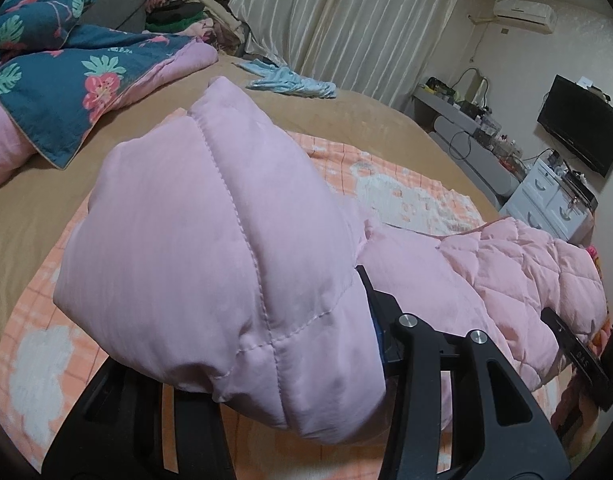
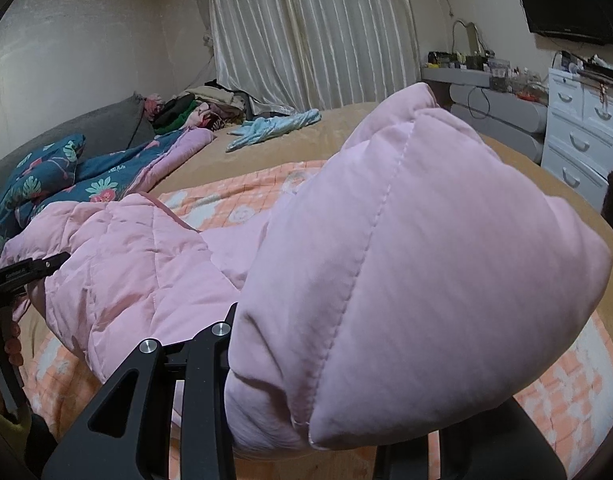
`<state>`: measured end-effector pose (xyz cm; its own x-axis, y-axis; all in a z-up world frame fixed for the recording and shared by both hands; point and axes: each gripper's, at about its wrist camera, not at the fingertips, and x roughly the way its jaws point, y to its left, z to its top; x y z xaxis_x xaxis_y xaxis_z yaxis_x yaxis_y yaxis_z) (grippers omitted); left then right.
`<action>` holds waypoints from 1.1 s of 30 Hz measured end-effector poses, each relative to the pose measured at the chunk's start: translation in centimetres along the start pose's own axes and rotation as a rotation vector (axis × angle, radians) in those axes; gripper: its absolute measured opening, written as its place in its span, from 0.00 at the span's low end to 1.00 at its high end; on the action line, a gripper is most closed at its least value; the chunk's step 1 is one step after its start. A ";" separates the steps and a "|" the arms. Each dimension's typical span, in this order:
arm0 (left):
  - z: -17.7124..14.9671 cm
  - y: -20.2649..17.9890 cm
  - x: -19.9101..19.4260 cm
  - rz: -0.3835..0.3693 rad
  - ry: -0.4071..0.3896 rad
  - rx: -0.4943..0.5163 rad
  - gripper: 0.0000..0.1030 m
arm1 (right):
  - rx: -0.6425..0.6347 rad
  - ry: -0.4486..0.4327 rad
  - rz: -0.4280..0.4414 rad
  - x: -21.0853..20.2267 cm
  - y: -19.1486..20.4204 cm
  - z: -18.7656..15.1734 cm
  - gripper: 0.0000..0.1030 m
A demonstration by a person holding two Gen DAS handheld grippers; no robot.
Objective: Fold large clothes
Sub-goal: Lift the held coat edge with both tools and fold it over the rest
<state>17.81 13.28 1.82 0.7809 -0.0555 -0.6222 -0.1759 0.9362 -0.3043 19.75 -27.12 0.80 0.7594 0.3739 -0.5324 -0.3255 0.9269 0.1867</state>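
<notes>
Between the left gripper (image 1: 346, 360) fingers sits a clenched fold of the pink padded coat (image 1: 178, 248); the right gripper (image 2: 306, 380) grasps another fold, above the bed (image 1: 34, 184).

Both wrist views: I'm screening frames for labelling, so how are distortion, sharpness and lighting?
Left wrist view: strong fisheye bend with dark corners; the pink padded jacket bulges close to the lens and hides the jaws; soft, even indoor light, no glare. Right wrist view: same curvature, bowing the bed; stitching reads fairly sharp, while the dresser at the rim is stretched and soft.
</notes>
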 end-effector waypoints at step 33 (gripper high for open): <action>-6.4 2.6 -2.1 0.015 0.095 -0.018 0.38 | 0.162 0.099 -0.017 -3.0 -1.8 -6.3 0.37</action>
<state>11.92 13.61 -2.30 0.7177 -0.0750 -0.6923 -0.1987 0.9308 -0.3067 14.51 -30.10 -3.12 0.7024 0.3605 -0.6137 -0.2122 0.9291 0.3028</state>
